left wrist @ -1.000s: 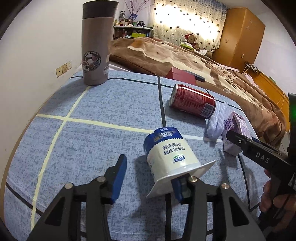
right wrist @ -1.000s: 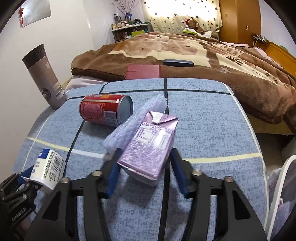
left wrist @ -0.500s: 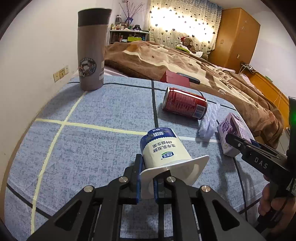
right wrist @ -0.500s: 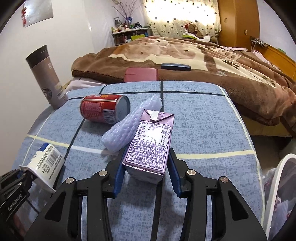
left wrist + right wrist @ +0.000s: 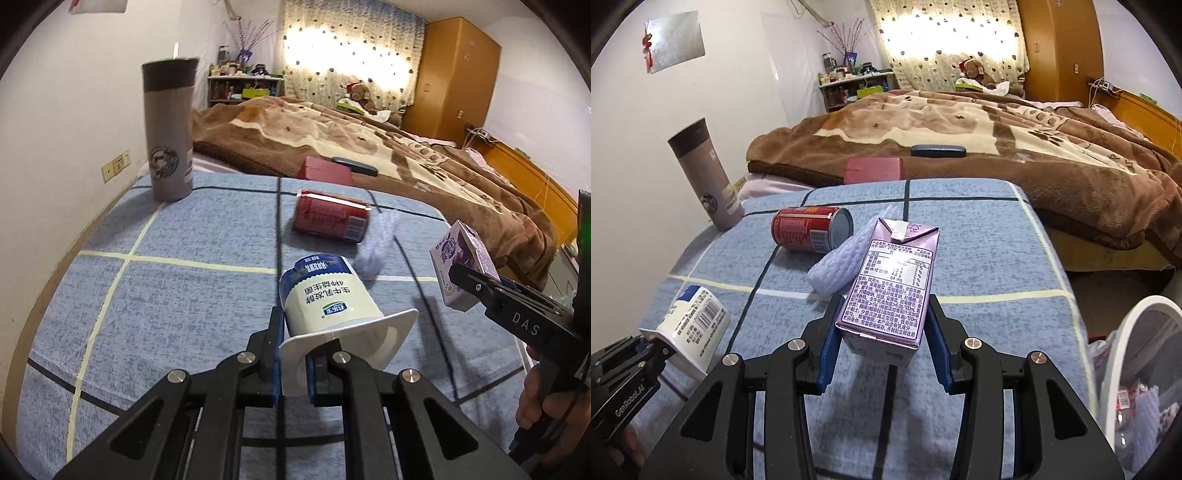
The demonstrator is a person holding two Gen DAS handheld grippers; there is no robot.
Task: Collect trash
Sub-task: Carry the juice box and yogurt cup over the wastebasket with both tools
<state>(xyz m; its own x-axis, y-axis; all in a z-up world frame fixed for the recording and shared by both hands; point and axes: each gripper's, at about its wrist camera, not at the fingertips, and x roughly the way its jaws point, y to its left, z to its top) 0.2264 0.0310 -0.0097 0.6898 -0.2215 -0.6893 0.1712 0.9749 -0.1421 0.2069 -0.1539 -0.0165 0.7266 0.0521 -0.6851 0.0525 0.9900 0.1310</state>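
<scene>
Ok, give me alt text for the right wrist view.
The right tongs grip a purple drink carton lifted above a blue checked tablecloth. Behind it lie a red can on its side and white foam wrap, with a grey tumbler standing far left. A white-rimmed bin shows at the right edge.

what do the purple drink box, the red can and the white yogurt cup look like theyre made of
Purple drink box: probably coated paperboard, with folded top seams and a slight sheen on the printed panel.
Red can: likely thin metal, since its end is a bare silvery disc with a rolled rim.
White yogurt cup: seems thin moulded plastic, smooth and semi-gloss, with a flat square lip.
</scene>
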